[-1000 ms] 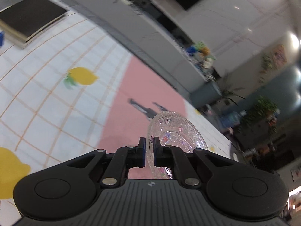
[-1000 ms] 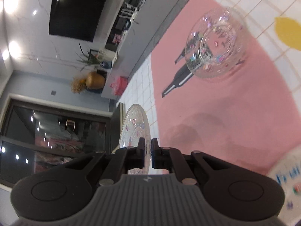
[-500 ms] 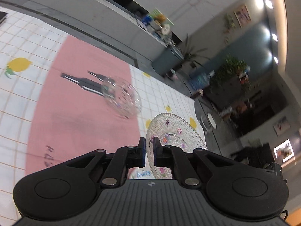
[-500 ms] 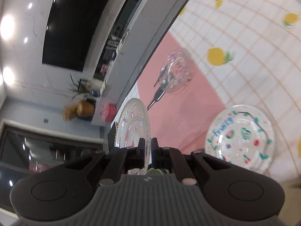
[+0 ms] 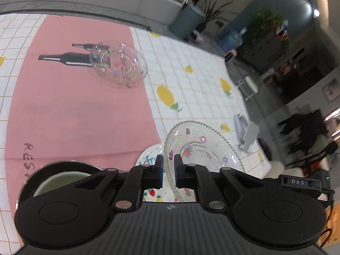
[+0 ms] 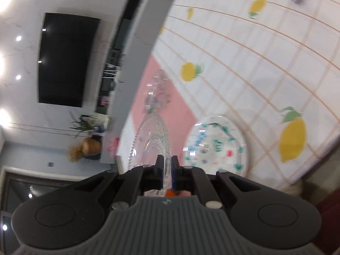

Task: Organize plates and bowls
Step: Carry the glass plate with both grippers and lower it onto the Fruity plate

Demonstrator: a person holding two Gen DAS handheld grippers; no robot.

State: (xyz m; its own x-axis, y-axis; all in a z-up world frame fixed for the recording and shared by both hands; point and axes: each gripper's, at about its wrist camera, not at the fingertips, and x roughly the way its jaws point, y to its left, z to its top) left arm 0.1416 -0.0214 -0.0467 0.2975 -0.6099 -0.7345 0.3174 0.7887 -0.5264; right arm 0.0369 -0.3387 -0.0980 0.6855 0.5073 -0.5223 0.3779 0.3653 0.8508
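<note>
Left wrist: my left gripper [image 5: 168, 170] pinches beaded glass plate [image 5: 204, 148] by its rim, above tablecloth [image 5: 191, 85].
Right wrist: my right gripper [image 6: 167, 170] clamps plate [image 6: 153, 140] edge-on.
Bowl [image 5: 120, 65]: clear, round, on pink mat [image 5: 74, 110].

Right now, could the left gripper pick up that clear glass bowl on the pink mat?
Probably not yet: the left gripper is shut on a beaded glass plate. The glass bowl sits unobstructed, farther off.

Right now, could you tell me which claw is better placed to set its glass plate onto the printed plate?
Probably the left claw: its glass plate overlaps the printed plate in view. The right claw holds a second glass plate edge-on, beside the printed plate.
</note>
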